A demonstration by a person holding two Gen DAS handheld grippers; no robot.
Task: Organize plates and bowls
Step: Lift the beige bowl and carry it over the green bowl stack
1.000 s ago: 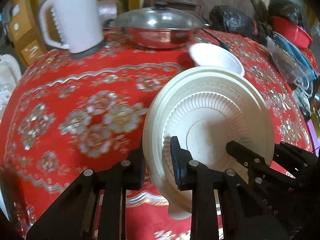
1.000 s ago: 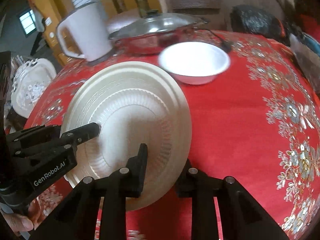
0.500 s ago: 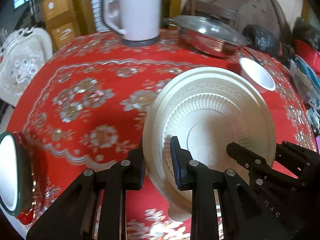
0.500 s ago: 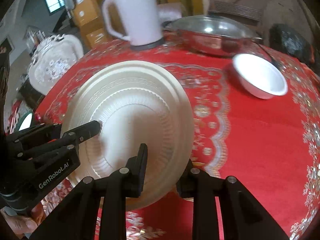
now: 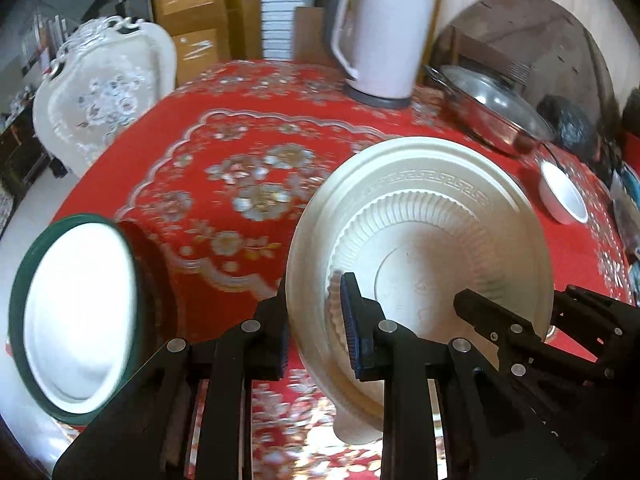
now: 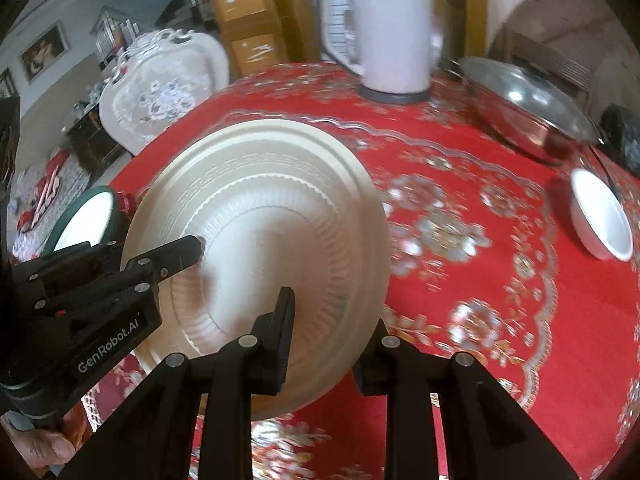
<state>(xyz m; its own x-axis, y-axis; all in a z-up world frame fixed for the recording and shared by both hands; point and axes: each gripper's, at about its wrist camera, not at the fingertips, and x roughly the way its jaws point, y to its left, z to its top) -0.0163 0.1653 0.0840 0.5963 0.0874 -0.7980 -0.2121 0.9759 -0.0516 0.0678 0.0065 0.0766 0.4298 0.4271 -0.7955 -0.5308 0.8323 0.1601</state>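
Both grippers hold one cream ribbed plate [image 5: 424, 248] above the red floral tablecloth [image 5: 240, 184]. My left gripper [image 5: 316, 320] is shut on the plate's left rim. My right gripper [image 6: 332, 320] is shut on its right rim, and the plate fills the middle of the right wrist view [image 6: 272, 232]. A green-rimmed white plate [image 5: 80, 316] sits at the table's near left edge, also showing in the right wrist view [image 6: 86, 220]. A small white bowl [image 6: 602, 216] stands at the far right, also showing in the left wrist view [image 5: 564, 196].
A white electric kettle [image 5: 380, 40] stands at the back of the table. A steel pan with a glass lid [image 5: 492, 108] is at the back right. A white ornate chair [image 5: 100, 96] stands beyond the left edge. Black bags [image 6: 624, 140] lie far right.
Both grippers have carried the cream plate to the left across the table. The green-rimmed plate has come into view at the left and the bowl has slid to the far right.
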